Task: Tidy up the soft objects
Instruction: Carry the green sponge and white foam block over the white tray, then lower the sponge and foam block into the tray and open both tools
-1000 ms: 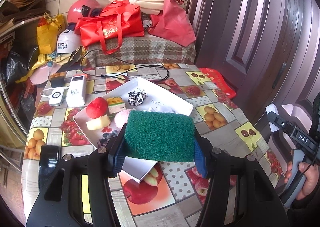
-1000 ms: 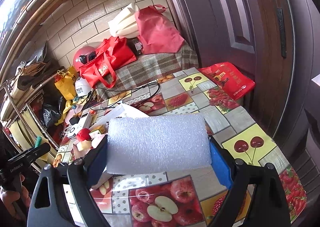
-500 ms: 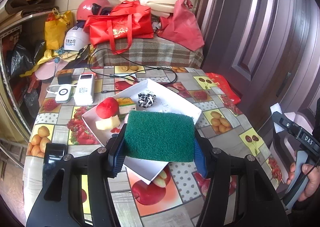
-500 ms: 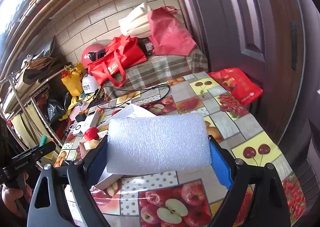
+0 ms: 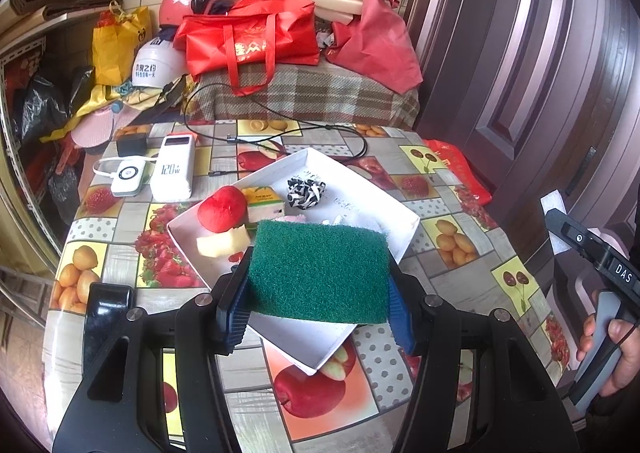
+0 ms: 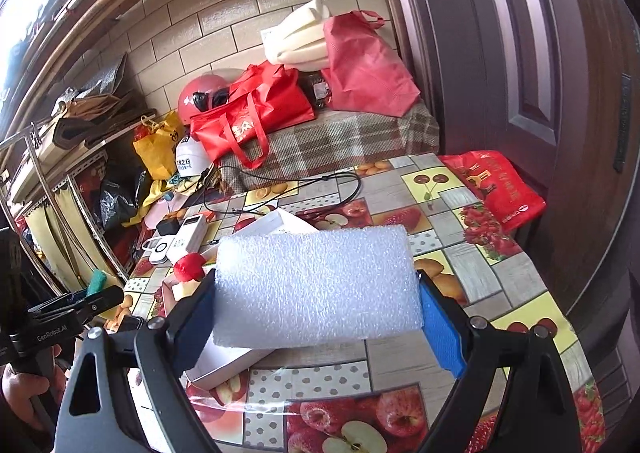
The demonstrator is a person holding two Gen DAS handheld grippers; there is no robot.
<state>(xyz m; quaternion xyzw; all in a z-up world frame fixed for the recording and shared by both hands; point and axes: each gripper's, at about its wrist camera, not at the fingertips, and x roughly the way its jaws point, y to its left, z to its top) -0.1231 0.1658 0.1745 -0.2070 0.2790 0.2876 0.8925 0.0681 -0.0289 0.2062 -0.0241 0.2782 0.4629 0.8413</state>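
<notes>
My left gripper [image 5: 318,305] is shut on a green scouring pad [image 5: 320,273] and holds it above the near part of a white tray [image 5: 396,209]. The tray holds a red soft ball [image 5: 222,209], a pale yellow sponge piece [image 5: 224,243], a small yellow box [image 5: 264,205] and a black-and-white scrunchie [image 5: 306,193]. My right gripper [image 6: 316,313] is shut on a white foam block [image 6: 316,285] and holds it above the table, over the tray [image 6: 280,225], which it mostly hides.
A white power bank [image 5: 174,173], a smaller white charger [image 5: 128,175] and a black cable [image 5: 280,133] lie behind the tray on the fruit-print tablecloth [image 5: 460,253]. A black phone [image 5: 108,301] lies at the front left. Red bags [image 5: 248,41] and helmets sit beyond the table.
Both grippers have risen and pulled back a little, each still holding its piece. The tray and its contents look smaller and further away.
</notes>
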